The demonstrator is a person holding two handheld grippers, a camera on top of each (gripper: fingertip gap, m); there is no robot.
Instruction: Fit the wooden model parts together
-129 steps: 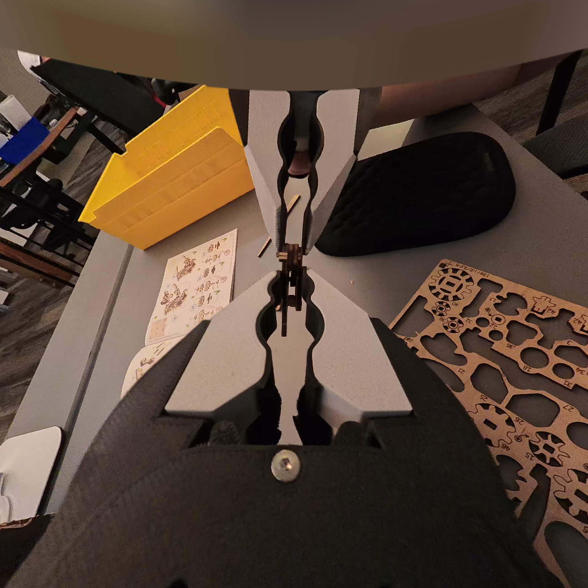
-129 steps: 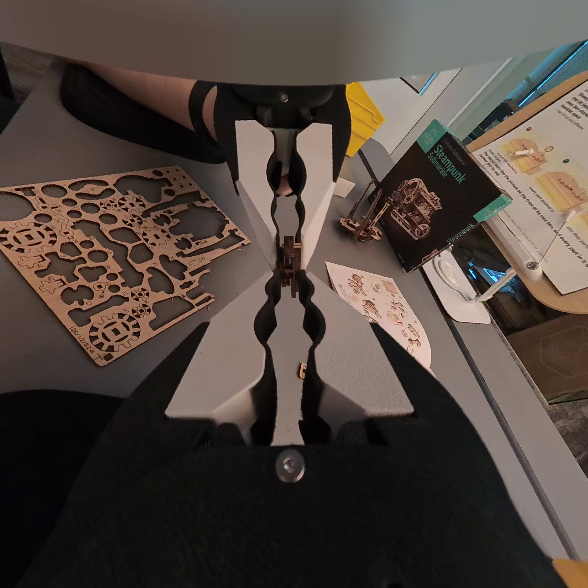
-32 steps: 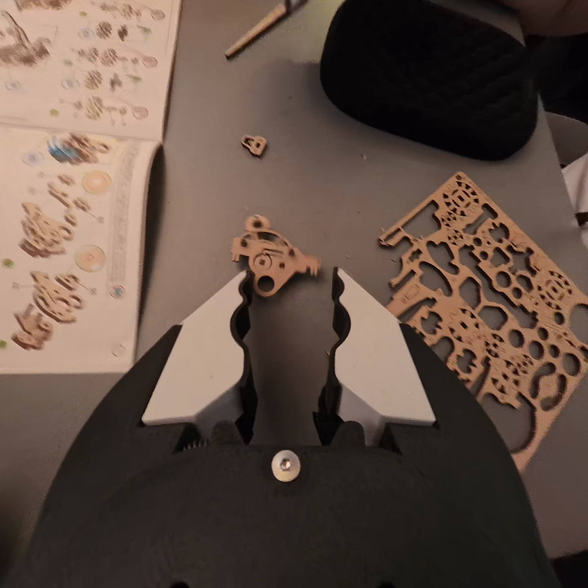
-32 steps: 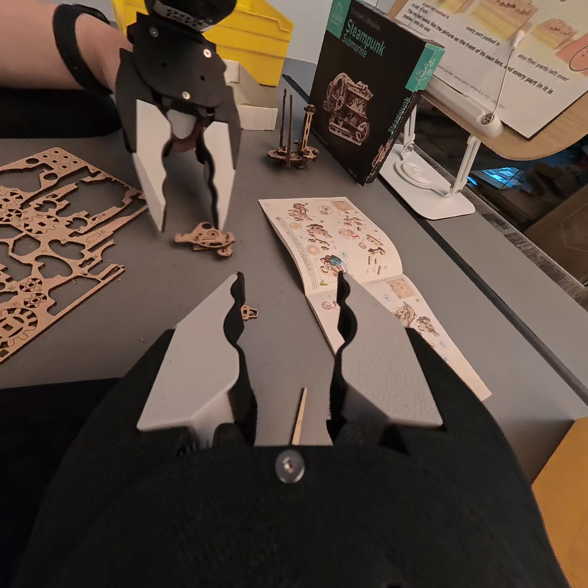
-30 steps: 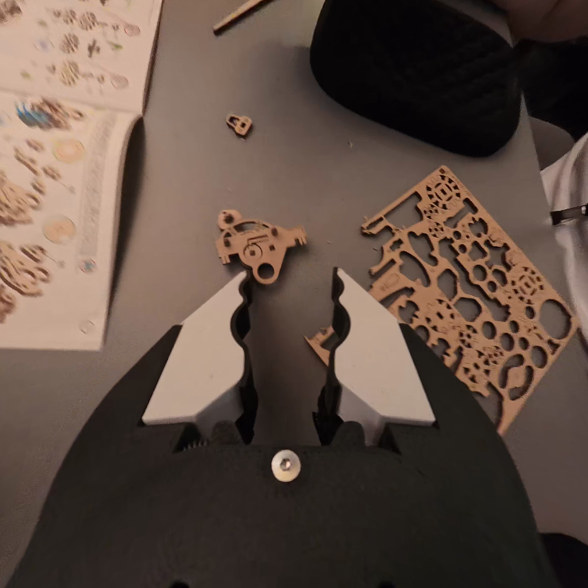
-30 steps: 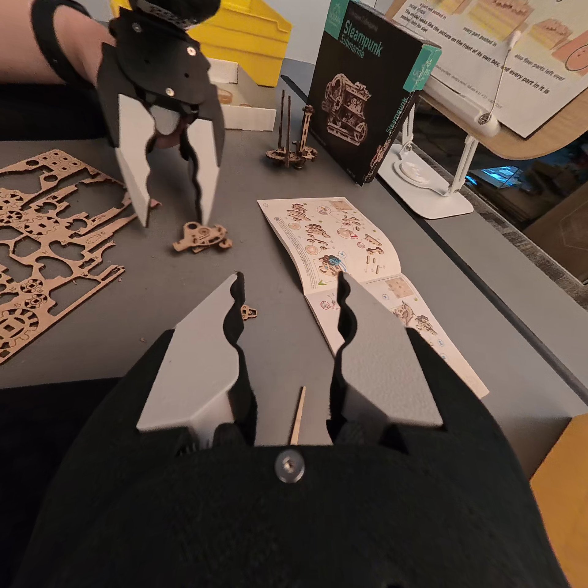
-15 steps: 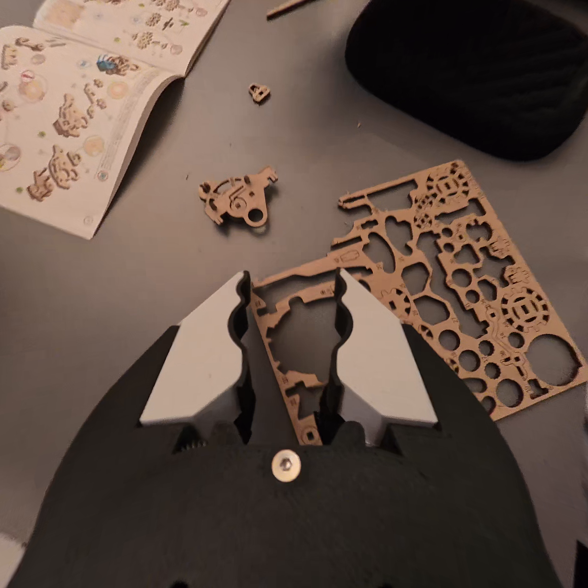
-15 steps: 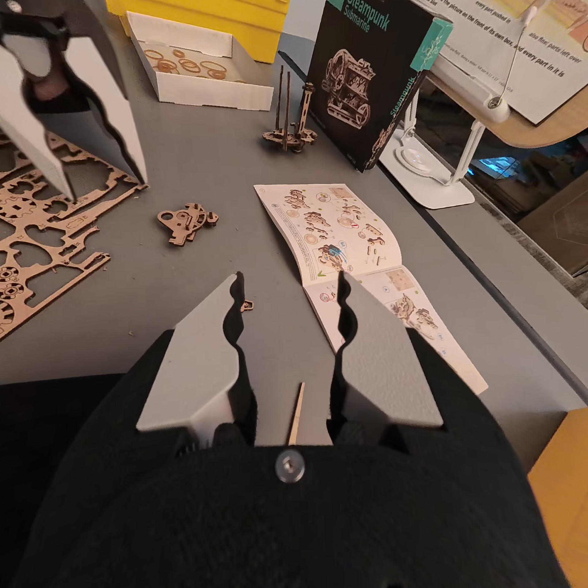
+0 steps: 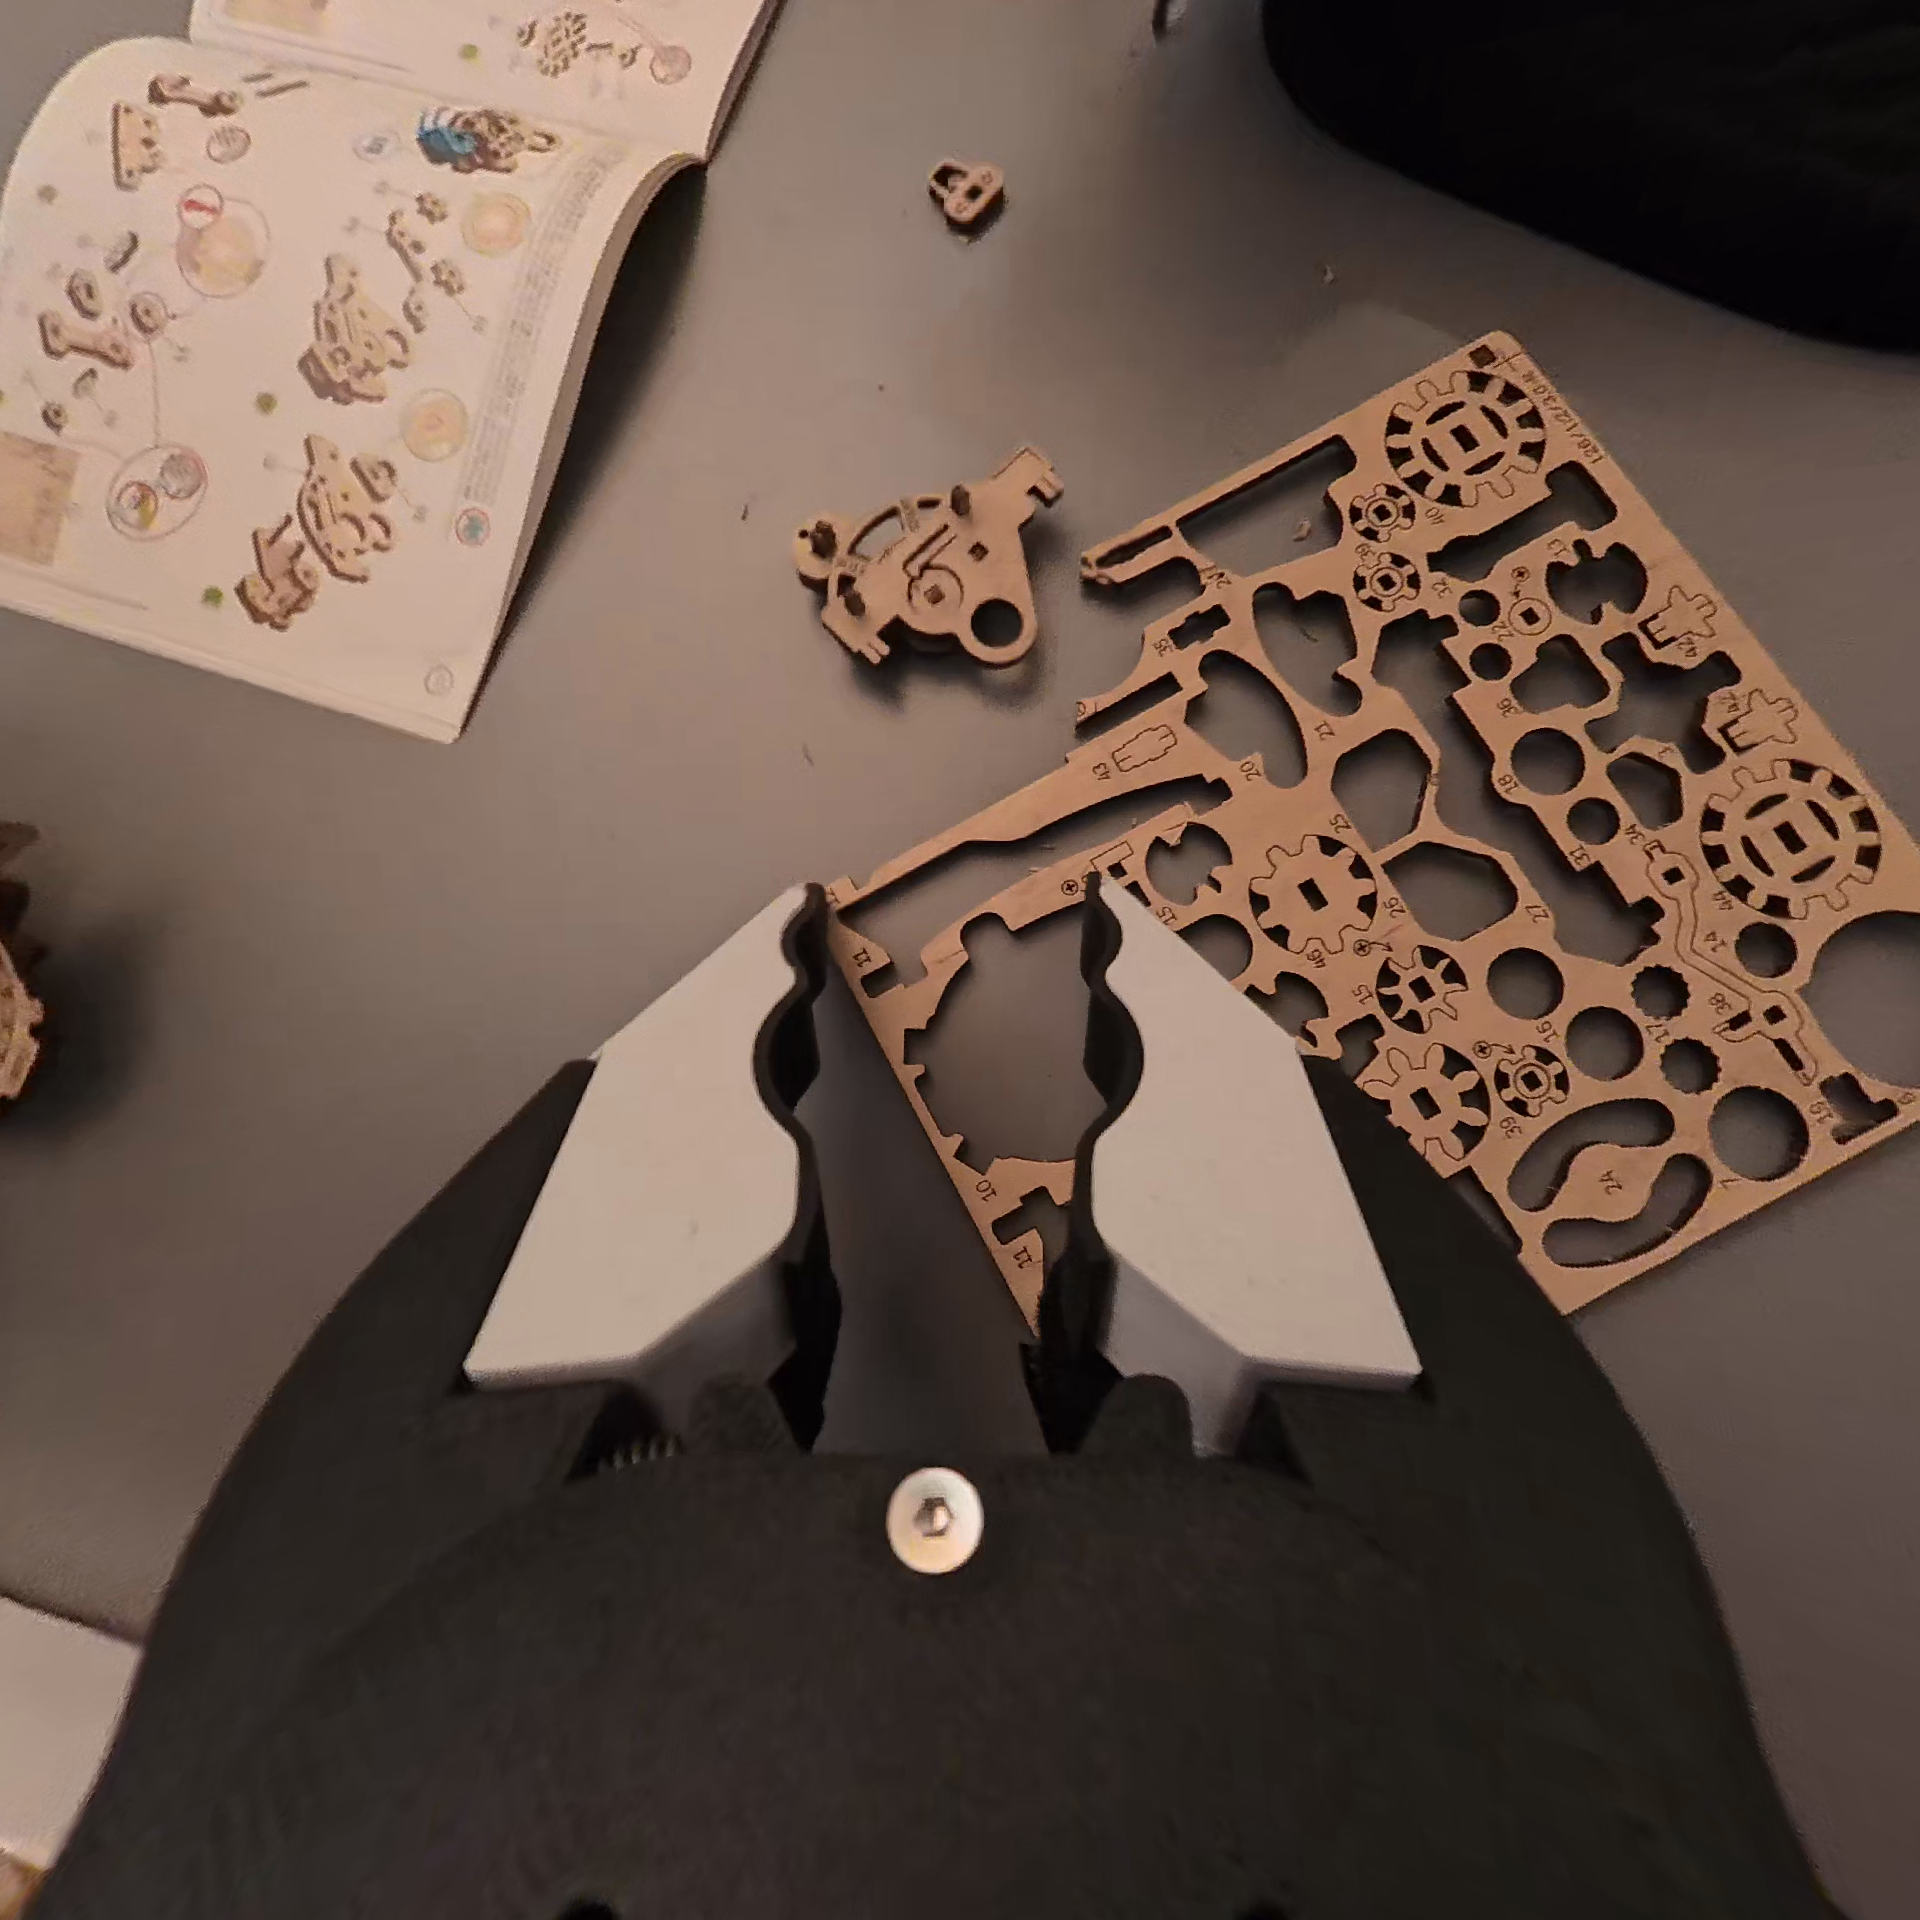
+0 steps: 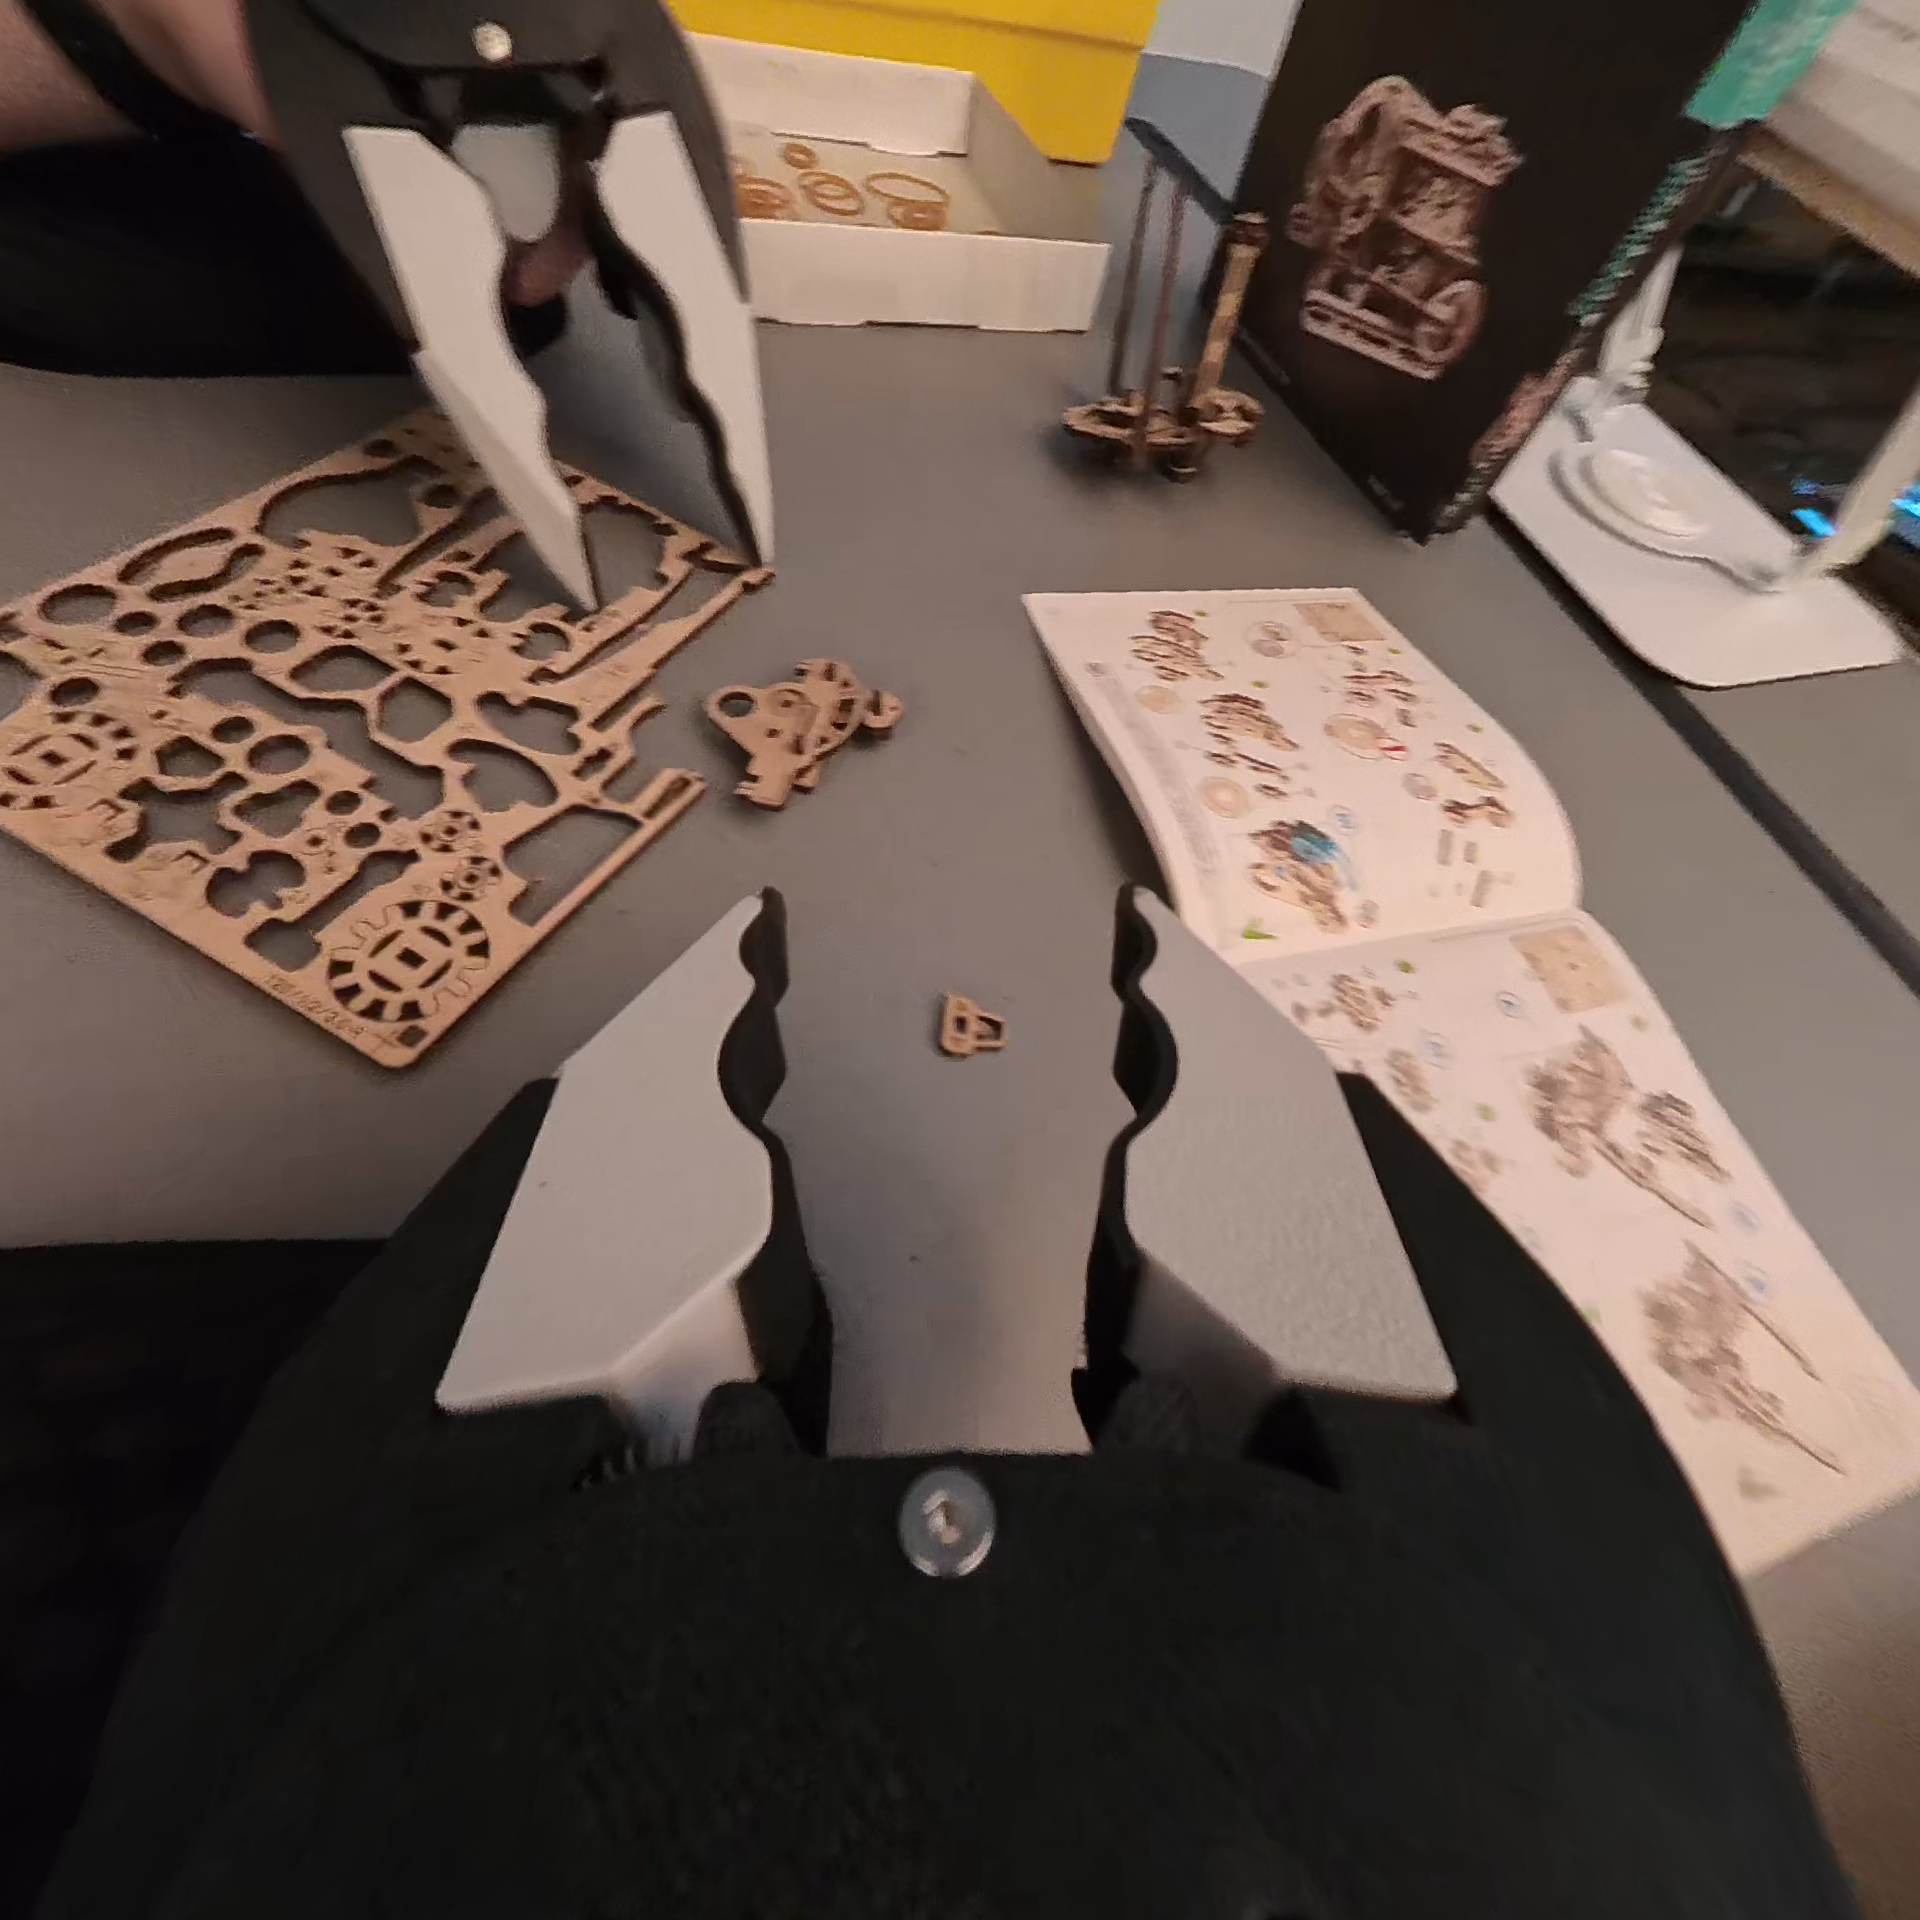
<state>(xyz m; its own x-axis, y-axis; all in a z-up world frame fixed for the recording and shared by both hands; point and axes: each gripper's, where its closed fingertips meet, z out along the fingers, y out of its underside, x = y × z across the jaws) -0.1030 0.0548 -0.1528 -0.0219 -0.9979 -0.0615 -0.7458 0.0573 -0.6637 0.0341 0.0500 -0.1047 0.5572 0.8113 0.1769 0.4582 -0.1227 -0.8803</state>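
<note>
left gripper (image 9: pixel 951 904) – agape, empty, over parts sheet (image 9: pixel 1507 831) | right gripper (image 10: pixel 945 914) – agape, empty | booklet (image 10: pixel 1351 790) beside assembled piece (image 10: pixel 800 727)

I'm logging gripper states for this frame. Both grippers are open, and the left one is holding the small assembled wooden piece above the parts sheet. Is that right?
Not quite. The left gripper is open but holds nothing: the assembled wooden piece lies on the table beside the parts sheet, as the left wrist view shows. The right gripper is open too.

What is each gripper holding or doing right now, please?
Left gripper: open, empty, over the wooden parts sheet.
Right gripper: open, empty.
</note>
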